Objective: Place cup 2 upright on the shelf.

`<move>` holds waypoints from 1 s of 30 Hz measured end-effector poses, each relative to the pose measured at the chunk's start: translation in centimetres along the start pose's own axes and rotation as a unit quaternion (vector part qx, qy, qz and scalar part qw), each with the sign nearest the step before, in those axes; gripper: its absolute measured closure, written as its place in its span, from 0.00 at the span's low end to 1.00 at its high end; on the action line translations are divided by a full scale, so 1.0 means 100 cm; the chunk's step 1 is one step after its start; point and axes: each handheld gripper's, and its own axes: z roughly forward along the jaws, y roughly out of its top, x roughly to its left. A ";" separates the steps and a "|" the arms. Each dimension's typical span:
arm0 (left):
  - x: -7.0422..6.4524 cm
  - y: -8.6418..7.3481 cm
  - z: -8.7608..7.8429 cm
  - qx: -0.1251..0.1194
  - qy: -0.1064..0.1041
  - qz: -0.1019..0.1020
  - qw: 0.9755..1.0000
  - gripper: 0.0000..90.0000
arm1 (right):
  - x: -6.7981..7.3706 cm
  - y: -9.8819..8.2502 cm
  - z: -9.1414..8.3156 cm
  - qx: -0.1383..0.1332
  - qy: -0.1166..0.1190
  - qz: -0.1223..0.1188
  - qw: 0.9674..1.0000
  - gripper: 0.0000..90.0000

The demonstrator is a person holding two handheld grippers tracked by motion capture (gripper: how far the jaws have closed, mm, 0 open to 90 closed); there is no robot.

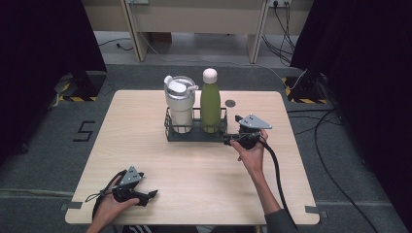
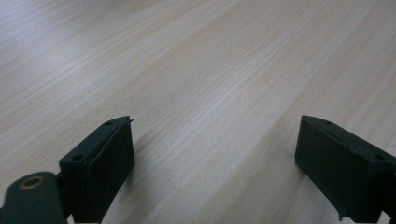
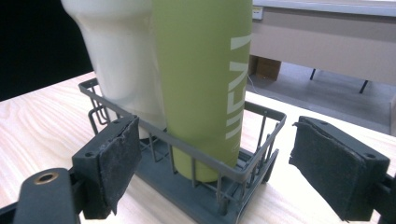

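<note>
Your left gripper rests low near the table's front-left edge, jaws spread over bare pale wood. Your right gripper sits at the right end of the dark wire rack, jaws spread wide, holding nothing. In the rack stand a green bottle and a cream tumbler, side by side. Grey carpet, cables and black curtains surround the table. Open wood lies front and centre.

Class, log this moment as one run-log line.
left hand-held gripper: open, idle | right hand-held gripper: open at wire rack | green bottle: racked
</note>
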 end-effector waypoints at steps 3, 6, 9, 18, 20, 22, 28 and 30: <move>0.000 0.000 0.000 0.000 0.000 0.000 1.000 0.12 | 0.001 -0.001 -0.003 0.002 0.001 -0.002 1.000 0.18; 0.000 0.000 0.000 0.000 0.000 0.000 1.000 0.12 | 0.003 -0.003 -0.007 -0.001 0.004 -0.001 1.000 0.18; 0.000 0.000 0.000 0.000 0.000 0.000 1.000 0.12 | 0.005 -0.005 -0.013 -0.007 0.006 0.000 1.000 0.18; 0.000 0.000 0.000 0.000 0.000 0.000 1.000 0.12 | 0.008 -0.012 -0.027 -0.005 0.010 -0.003 1.000 0.18; 0.000 0.000 0.000 0.000 0.000 0.000 1.000 0.12 | 0.007 -0.014 -0.030 -0.004 0.009 -0.003 1.000 0.18; 0.000 0.000 0.000 0.000 0.000 0.000 1.000 0.12 | 0.007 -0.017 -0.033 -0.003 0.009 -0.002 1.000 0.18; 0.000 0.000 0.000 0.000 0.000 0.000 1.000 0.12 | 0.006 -0.024 -0.040 0.003 0.010 0.004 1.000 0.18; 0.000 0.000 0.000 0.000 0.000 0.000 1.000 0.12 | 0.006 -0.027 -0.042 0.006 0.010 0.005 1.000 0.18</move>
